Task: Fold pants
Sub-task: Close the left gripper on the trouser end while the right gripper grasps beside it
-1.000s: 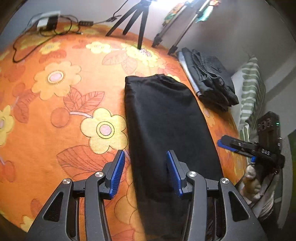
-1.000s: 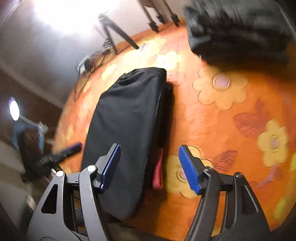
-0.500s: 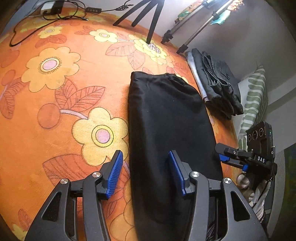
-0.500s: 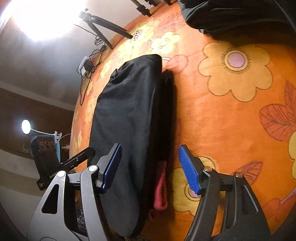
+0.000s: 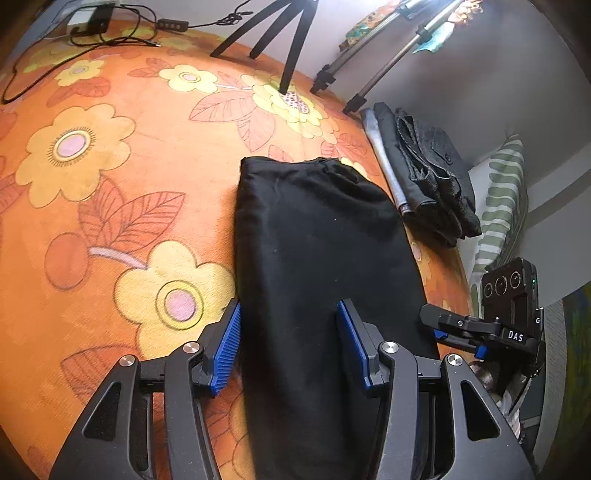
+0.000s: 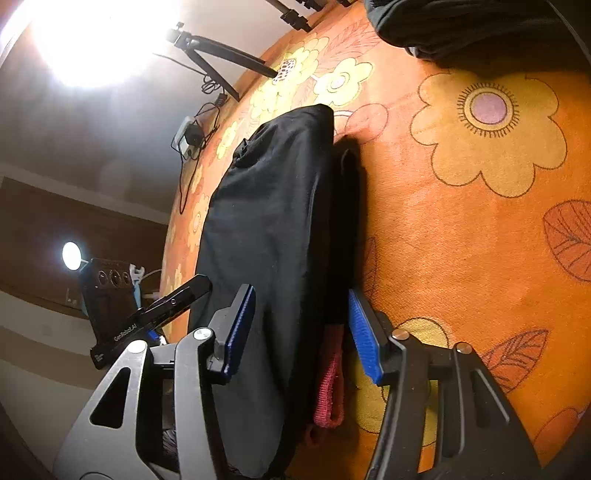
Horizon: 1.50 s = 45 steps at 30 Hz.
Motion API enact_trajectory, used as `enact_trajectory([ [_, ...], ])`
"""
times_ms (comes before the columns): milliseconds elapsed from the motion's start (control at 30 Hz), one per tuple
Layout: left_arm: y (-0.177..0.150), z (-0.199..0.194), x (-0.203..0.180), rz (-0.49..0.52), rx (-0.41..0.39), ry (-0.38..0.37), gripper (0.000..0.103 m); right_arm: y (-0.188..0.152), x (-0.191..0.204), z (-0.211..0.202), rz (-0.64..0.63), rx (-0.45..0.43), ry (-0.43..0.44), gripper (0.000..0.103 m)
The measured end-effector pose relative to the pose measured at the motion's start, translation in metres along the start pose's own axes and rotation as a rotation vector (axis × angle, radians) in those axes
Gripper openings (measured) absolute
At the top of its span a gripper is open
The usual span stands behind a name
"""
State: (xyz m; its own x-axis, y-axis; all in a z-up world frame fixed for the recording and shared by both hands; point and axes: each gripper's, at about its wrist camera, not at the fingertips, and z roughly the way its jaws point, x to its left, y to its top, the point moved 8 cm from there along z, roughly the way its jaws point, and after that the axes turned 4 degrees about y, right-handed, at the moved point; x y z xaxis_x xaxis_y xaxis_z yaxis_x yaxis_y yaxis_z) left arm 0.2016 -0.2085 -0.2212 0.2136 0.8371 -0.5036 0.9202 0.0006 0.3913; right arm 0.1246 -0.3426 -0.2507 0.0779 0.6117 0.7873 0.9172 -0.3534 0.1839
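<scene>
Black pants (image 5: 314,251) lie folded lengthwise in a long strip on the orange flowered rug (image 5: 110,184). My left gripper (image 5: 288,339) is open, its blue pads straddling the strip's left half at the near end. The right gripper (image 5: 454,328) shows at the strip's right edge in this view. In the right wrist view the pants (image 6: 266,229) run away from me; my right gripper (image 6: 299,328) is open, its jaws straddling the strip's right edge. A red cord or loop (image 6: 328,387) sticks out under that edge. The left gripper (image 6: 155,317) shows at left.
A pile of dark folded clothes (image 5: 428,177) lies at the rug's far right, also in the right wrist view (image 6: 461,26). Tripod legs (image 5: 284,40) stand at the far edge. A power strip and cables (image 5: 92,22) lie at far left. A striped cushion (image 5: 502,206) sits right.
Both grippers have lowered and moved forward onto the near end of the pants. The right gripper shifted left, and its jaws now span the strip's right edge instead of rug.
</scene>
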Motion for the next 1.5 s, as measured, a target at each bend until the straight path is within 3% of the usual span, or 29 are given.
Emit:
enact_trajectory([
  [233, 0.002, 0.003, -0.007, 0.041, -0.013, 0.002, 0.050, 0.001, -0.001, 0.008, 0.032, -0.011, 0.060, 0.045],
  [367, 0.003, 0.004, -0.006, 0.039, -0.018, 0.007, 0.049, 0.003, 0.005, 0.017, 0.008, -0.011, 0.037, 0.041],
  [433, 0.003, 0.004, -0.004, 0.040, -0.028, 0.019, 0.037, 0.004, 0.006, 0.019, 0.000, -0.017, 0.027, 0.037],
  [533, 0.003, 0.004, -0.002, 0.029, -0.045, 0.022, 0.027, 0.004, 0.009, 0.020, -0.026, -0.030, -0.011, 0.033],
  [800, 0.004, -0.006, -0.014, 0.083, -0.102, 0.039, 0.013, 0.007, 0.027, 0.009, -0.105, -0.075, -0.039, 0.021],
  [933, 0.004, -0.006, -0.017, 0.098, -0.107, 0.041, 0.012, 0.007, 0.020, 0.011, -0.078, -0.066, -0.043, 0.022],
  [1033, 0.004, -0.005, -0.017, 0.103, -0.108, 0.047, 0.012, 0.006, 0.017, 0.011, -0.085, -0.056, -0.077, 0.029],
  [1200, 0.004, -0.005, -0.015, 0.102, -0.106, 0.049, 0.012, 0.004, 0.009, 0.011, -0.081, -0.034, -0.100, 0.033],
  [1400, 0.003, -0.004, -0.014, 0.097, -0.104, 0.048, 0.012, 0.007, 0.005, 0.017, -0.032, -0.008, -0.026, 0.039],
  [1500, 0.004, -0.003, -0.013, 0.094, -0.106, 0.049, 0.012, 0.006, 0.007, 0.022, -0.036, -0.001, -0.009, 0.031],
])
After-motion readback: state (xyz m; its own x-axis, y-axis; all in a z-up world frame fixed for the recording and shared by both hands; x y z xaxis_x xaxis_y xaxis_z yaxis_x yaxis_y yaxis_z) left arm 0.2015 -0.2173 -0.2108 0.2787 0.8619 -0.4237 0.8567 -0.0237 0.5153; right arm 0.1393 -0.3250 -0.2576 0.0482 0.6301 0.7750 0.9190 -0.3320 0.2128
